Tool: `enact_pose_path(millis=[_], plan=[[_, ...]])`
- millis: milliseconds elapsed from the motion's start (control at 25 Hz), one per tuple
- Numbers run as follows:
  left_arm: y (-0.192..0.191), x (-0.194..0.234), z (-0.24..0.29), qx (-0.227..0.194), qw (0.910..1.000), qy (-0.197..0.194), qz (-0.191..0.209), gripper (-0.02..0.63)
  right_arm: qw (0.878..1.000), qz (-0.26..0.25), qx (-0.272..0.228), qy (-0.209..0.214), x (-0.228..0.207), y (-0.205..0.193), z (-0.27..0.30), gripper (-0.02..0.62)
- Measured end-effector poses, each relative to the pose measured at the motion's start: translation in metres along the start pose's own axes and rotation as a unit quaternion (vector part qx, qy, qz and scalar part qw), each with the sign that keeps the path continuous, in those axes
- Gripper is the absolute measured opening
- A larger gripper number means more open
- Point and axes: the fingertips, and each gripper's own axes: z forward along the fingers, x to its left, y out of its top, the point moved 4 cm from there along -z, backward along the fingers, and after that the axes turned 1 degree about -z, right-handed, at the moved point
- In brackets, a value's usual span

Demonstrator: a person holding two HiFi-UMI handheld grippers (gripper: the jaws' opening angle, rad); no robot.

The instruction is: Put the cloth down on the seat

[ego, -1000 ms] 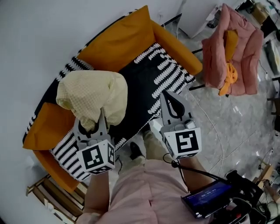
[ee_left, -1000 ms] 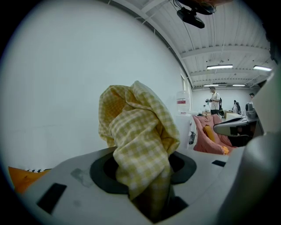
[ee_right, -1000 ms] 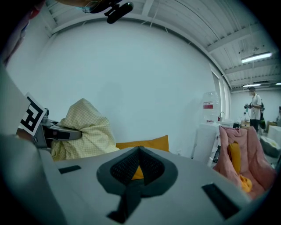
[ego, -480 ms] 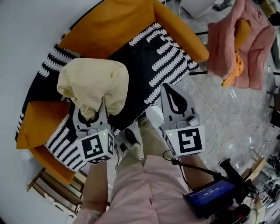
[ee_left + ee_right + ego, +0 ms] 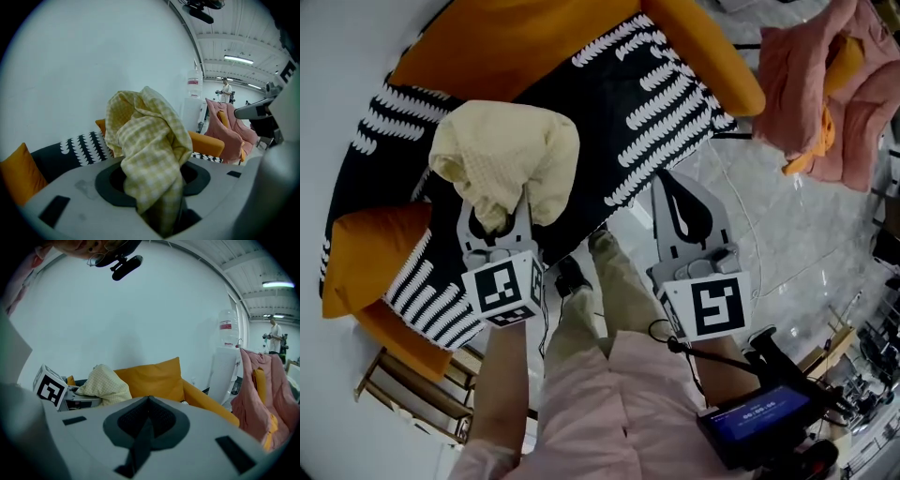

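A pale yellow checked cloth (image 5: 508,161) hangs bunched above the sofa seat (image 5: 623,112), which wears a black cover with white marks. My left gripper (image 5: 502,217) is shut on the cloth (image 5: 147,150), whose folds rise out from between the jaws and fill the middle of the left gripper view. My right gripper (image 5: 682,208) is to the right, over the seat's front edge, shut with nothing in it (image 5: 147,420). In the right gripper view the cloth (image 5: 104,384) shows at left beside the left gripper's marker cube (image 5: 49,385).
The sofa has an orange backrest (image 5: 520,37), an orange arm (image 5: 708,52) and an orange cushion (image 5: 375,248) at left. A pink chair draped with fabric (image 5: 839,84) stands at right. The person's legs and a shoe (image 5: 572,277) are below the grippers. A white wall (image 5: 337,75) lies behind.
The view has shifted, with the sofa sliding up and left in frame. Both grippers keep their pose; the left one still holds the cloth over the seat.
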Motion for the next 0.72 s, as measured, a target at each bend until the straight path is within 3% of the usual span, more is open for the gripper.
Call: enact_pose_path(millis=[720], plan=[[-0.045,0.016,0.048,0.076,0.997,-0.009,0.005,0.263,0.999,0.008,0.027,-0.016,-0.003,-0.012,0.009,0.002]])
